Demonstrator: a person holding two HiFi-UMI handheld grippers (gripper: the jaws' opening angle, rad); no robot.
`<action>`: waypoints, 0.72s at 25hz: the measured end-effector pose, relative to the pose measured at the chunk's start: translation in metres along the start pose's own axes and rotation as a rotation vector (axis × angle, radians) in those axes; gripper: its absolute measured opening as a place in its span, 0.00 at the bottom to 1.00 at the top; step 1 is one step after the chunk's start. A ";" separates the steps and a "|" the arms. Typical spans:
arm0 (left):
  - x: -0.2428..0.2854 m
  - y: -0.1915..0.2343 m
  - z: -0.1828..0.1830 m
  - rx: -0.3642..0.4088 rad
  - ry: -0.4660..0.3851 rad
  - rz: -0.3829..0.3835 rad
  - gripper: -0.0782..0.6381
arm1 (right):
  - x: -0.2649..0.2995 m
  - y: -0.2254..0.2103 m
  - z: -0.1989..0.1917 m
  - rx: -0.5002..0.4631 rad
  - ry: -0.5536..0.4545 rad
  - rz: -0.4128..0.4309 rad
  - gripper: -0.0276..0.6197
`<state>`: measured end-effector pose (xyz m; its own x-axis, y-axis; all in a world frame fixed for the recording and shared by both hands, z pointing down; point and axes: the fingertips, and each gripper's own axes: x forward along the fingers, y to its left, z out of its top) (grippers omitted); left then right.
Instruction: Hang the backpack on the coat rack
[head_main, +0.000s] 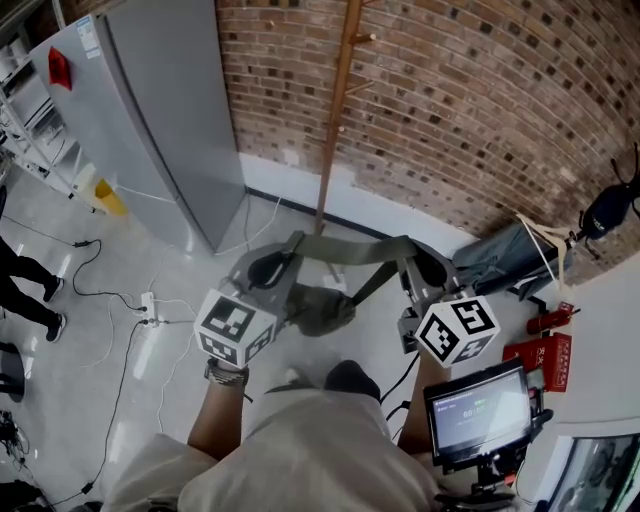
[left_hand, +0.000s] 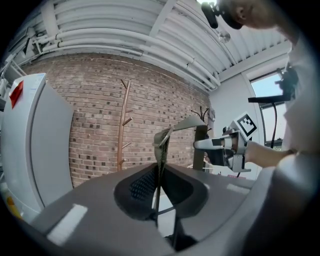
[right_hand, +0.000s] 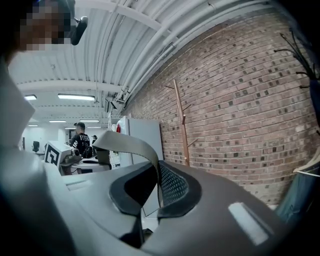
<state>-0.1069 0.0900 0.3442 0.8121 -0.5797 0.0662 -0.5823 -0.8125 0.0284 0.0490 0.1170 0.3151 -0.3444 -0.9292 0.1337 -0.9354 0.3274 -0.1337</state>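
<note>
An olive backpack (head_main: 322, 308) hangs in front of me from its shoulder strap (head_main: 352, 250), which is stretched between both grippers. My left gripper (head_main: 270, 268) is shut on the strap's left end, with the webbing (left_hand: 161, 145) pinched between its jaws (left_hand: 159, 187). My right gripper (head_main: 424, 272) is shut on the other end, where the strap (right_hand: 127, 144) curls out of its jaws (right_hand: 157, 187). The wooden coat rack (head_main: 335, 110) stands just beyond, against the brick wall, its pegs showing in the gripper views (left_hand: 123, 125) (right_hand: 181, 122). The bag's body is partly hidden by the grippers.
A tall grey cabinet (head_main: 150, 120) stands left of the rack. A power strip and cables (head_main: 148, 305) lie on the floor at left, near a person's legs (head_main: 30, 285). A grey bag (head_main: 500, 260), red items (head_main: 545, 350) and a screen (head_main: 478, 410) are at right.
</note>
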 end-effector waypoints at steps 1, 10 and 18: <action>-0.001 0.003 -0.001 -0.002 0.002 -0.002 0.13 | 0.002 0.001 -0.001 0.002 0.004 -0.002 0.05; -0.002 0.029 -0.005 0.000 0.014 0.001 0.13 | 0.029 0.009 -0.006 0.015 0.016 0.006 0.05; 0.012 0.048 -0.002 0.005 0.017 0.005 0.13 | 0.053 0.001 0.003 0.025 0.001 0.021 0.05</action>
<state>-0.1249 0.0444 0.3480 0.8083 -0.5830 0.0828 -0.5864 -0.8097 0.0230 0.0304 0.0671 0.3190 -0.3642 -0.9220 0.1311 -0.9255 0.3426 -0.1613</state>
